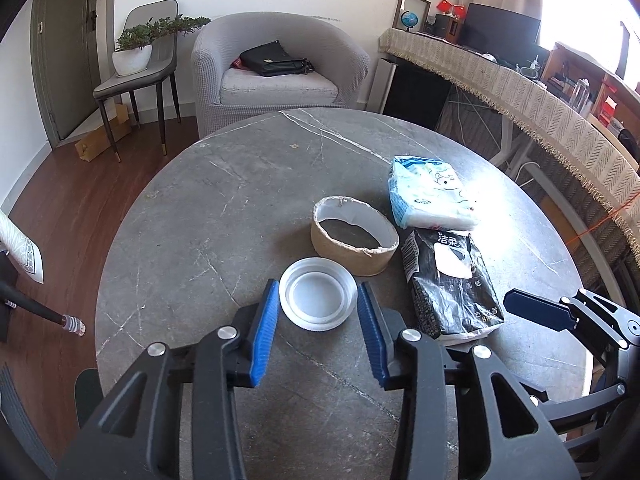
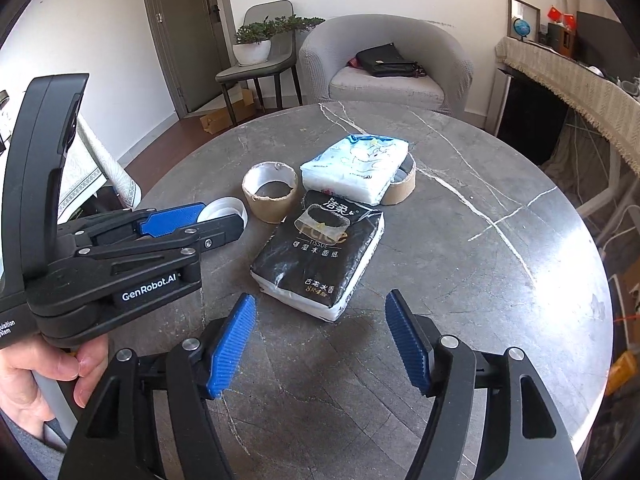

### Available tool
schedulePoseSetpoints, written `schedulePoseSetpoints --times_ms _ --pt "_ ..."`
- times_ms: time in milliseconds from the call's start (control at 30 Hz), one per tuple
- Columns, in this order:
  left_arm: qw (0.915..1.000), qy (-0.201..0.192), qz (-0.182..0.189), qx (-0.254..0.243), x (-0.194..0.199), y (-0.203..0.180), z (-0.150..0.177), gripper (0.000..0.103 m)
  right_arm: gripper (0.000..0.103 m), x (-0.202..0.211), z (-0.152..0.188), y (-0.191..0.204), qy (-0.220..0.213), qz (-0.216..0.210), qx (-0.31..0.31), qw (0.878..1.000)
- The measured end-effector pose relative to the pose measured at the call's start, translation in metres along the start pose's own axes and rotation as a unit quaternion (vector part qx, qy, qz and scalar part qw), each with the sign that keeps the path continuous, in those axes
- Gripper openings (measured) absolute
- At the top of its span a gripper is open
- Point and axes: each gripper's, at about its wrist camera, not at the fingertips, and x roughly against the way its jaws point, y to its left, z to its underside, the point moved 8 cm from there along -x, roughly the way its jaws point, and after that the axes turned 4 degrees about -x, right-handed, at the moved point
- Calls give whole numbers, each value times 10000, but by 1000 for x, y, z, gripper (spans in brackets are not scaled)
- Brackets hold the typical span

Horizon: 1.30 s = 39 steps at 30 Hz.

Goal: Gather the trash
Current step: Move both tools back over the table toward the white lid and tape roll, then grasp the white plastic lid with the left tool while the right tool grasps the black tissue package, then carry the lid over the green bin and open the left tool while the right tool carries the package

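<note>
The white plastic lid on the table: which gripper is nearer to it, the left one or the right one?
Left. The left gripper has the white plastic lid between its two blue pads. The right gripper is off to the side, open in front of the black tissue pack.

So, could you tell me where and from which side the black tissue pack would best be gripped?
Probably across its narrow width at the near end, coming from above and in front. The black tissue pack lies flat on the table, lengthwise toward the right gripper, whose open jaws look wide enough for its soft sides.
</note>
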Motion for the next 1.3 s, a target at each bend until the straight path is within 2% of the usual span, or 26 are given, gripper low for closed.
schedulePoseSetpoints --times_ms 500,833,1000,1133,1300 --pt "9988 -268 105 384 30 25 -2 42 70 -16 -7 14 48 117 -253 9996" --pt "9989 -299 47 346 50 48 4 42 70 -24 -18 6 83 439 -334 9984" --pt "9988 -297 -31 384 60 66 10 42 70 -27 -22 4 88 393 -473 9981" --pt "9987 -278 -81 409 64 79 15 42 58 -25 -20 8 116 432 -266 9986" --pt "9988 -276 -129 393 69 89 19 42 52 -16 -14 12 91 37 -485 9988"
